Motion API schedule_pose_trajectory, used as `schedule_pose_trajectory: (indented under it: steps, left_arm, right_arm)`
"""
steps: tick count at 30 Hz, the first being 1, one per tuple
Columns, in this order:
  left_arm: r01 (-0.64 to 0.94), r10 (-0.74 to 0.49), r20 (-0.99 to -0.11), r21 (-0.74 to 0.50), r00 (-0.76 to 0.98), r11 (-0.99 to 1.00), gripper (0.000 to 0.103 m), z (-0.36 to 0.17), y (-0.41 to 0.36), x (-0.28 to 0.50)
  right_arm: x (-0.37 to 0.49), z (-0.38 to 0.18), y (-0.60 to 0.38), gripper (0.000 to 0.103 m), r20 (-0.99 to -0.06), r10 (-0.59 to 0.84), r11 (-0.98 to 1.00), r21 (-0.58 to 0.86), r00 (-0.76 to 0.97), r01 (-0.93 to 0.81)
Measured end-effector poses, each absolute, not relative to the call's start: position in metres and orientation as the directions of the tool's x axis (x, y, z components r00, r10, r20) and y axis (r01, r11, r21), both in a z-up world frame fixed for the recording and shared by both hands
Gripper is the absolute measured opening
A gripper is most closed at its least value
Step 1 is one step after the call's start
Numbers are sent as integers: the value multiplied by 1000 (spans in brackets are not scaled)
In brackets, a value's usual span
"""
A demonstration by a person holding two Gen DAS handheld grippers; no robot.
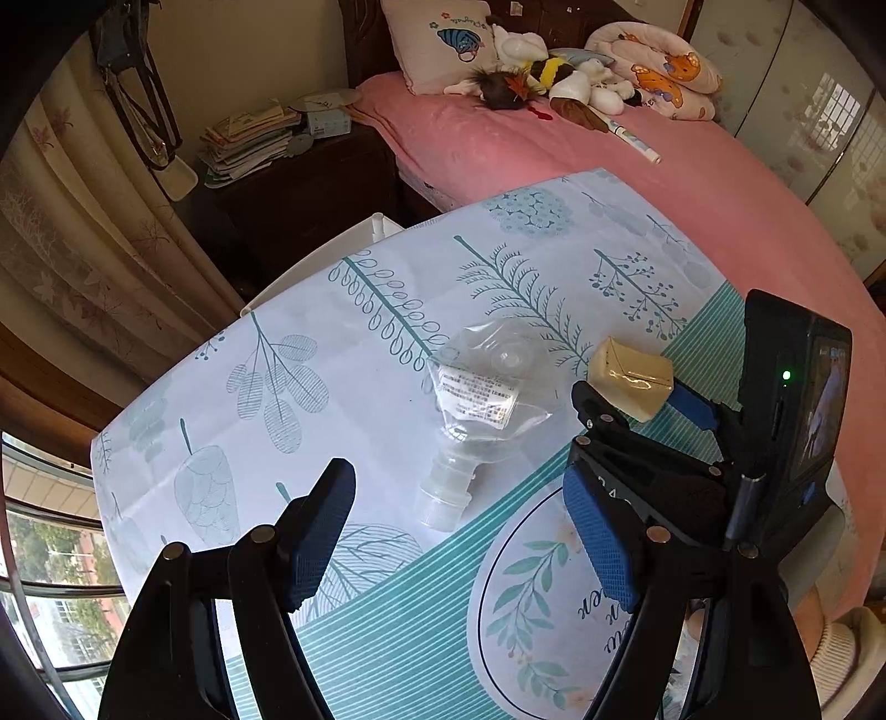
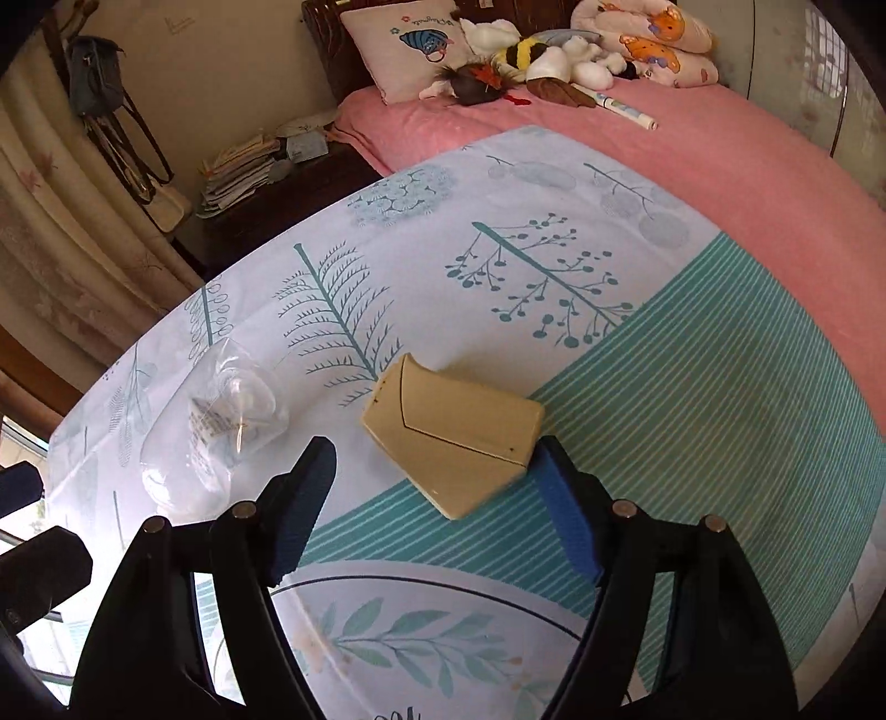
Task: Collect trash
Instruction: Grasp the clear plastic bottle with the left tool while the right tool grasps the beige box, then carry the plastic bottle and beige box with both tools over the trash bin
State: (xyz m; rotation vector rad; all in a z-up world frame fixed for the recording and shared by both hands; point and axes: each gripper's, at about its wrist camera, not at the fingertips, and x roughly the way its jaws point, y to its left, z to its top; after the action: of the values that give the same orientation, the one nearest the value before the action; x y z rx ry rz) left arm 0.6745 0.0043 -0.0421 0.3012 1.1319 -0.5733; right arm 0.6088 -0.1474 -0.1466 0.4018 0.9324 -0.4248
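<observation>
Clear crushed bottle's (image 1: 482, 421) neck only in left view.

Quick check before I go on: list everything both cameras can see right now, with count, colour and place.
plastic bottle: one, clear, crushed, lying on the table ahead of the left gripper.
carton: one, tan, flattened, on the table between the right gripper's fingers.
table: one, white-and-teal leaf-print cloth.
bed: one, pink cover, behind the table.
pillow: one, cream, at the bed's head.
stuffed toys: several, white, yellow-black, on the bed.
books: one stack, on the dark nightstand.
left gripper: open, above the table.
right gripper: open, around the carton.
</observation>
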Motion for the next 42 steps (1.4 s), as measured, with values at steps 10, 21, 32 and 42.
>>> schedule_pose_trajectory:
  steps: [10, 21, 32, 42]
  left_arm:
    - [603, -263, -935, -69, 239, 794, 80, -70, -22, 686]
    - [590, -189, -950, -5, 250, 807, 78, -106, -45, 709]
    - [552, -186, -928, 26, 324, 834, 57, -101, -37, 696]
    - [550, -236, -891, 18, 388, 835, 57, -45, -16, 621]
  right_arm:
    - [603, -153, -142, 60, -783, -218, 920, 33, 582, 389]
    - [571, -147, -162, 59, -783, -151, 917, 117, 604, 381]
    - [547, -139, -166, 59, -779, -82, 901, 209, 622, 380]
    - [508, -106, -158, 59, -734, -24, 897, 285, 679, 339]
